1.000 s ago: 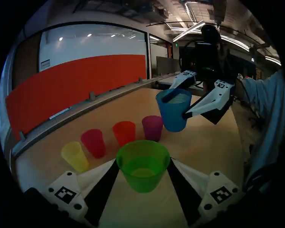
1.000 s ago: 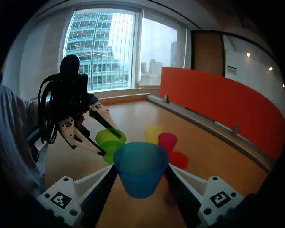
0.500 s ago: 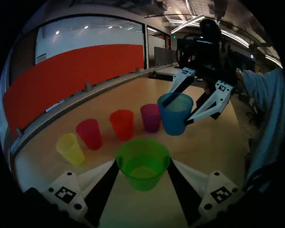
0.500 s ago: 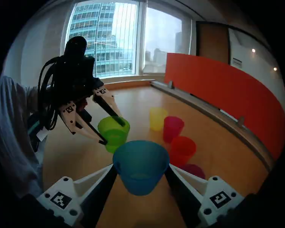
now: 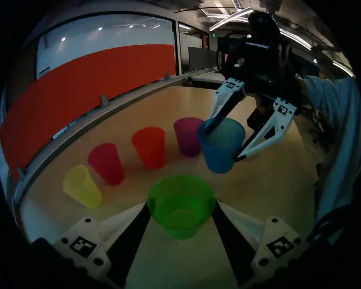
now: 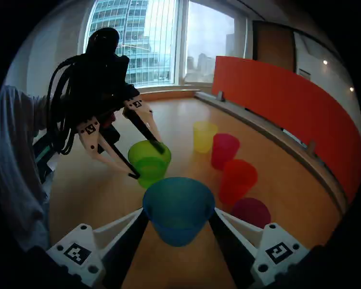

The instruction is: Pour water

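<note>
In the left gripper view my left gripper (image 5: 181, 214) is shut on a green cup (image 5: 181, 204), held upright above the wooden table (image 5: 272, 178). Farther off, the right gripper (image 5: 223, 143) holds a blue cup (image 5: 221, 143) just right of a purple cup (image 5: 188, 136). In the right gripper view my right gripper (image 6: 178, 216) is shut on the blue cup (image 6: 178, 209), also upright. Beyond it the left gripper (image 6: 147, 164) grips the green cup (image 6: 149, 163). I cannot make out water in either cup.
A row of cups stands on the table: yellow (image 5: 82, 186), pink (image 5: 106, 163), orange (image 5: 149, 146) and purple. An orange partition (image 5: 79, 91) runs along the table's far edge. A person's sleeve (image 5: 337, 144) is at the right. Windows (image 6: 147, 43) lie behind the left gripper.
Both views have tipped downward, so more tabletop shows. The blue cup sits lower and closer to the purple cup; the green cup and blue cup have drawn nearer to each other.
</note>
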